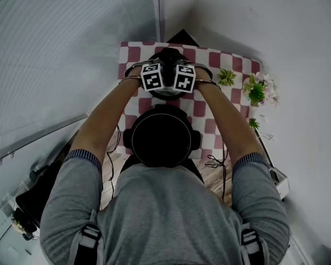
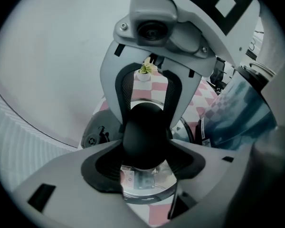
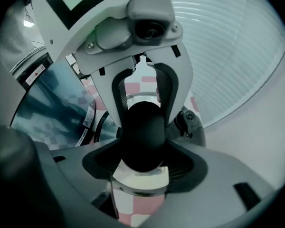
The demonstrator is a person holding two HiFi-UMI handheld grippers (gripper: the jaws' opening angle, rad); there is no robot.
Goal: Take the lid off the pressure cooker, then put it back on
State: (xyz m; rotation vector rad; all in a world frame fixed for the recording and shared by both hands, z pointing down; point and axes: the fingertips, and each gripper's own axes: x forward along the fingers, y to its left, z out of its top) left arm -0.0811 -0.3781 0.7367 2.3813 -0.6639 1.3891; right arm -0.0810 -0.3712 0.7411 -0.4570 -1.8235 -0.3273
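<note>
On the red-and-white checked table (image 1: 209, 59) stands the steel pressure cooker (image 1: 166, 94), mostly hidden under both marker cubes. My left gripper (image 1: 157, 87) and right gripper (image 1: 179, 87) point steeply down, close together and facing each other. In the left gripper view the black lid handle (image 2: 145, 132) fills the gap of my left gripper (image 2: 146, 160), shut on it, above the shiny lid (image 2: 147, 189). My right gripper (image 3: 142, 163) is shut on the same handle (image 3: 142, 132) from the opposite side. Whether the lid (image 3: 140, 182) rests on the pot is hidden.
Two small potted plants (image 1: 227, 77) (image 1: 257, 90) stand at the table's right edge. Walls close in behind and to the left. Thin cables (image 1: 215, 162) hang at the table's near edge, and a dark bag (image 1: 30, 203) lies on the floor at lower left.
</note>
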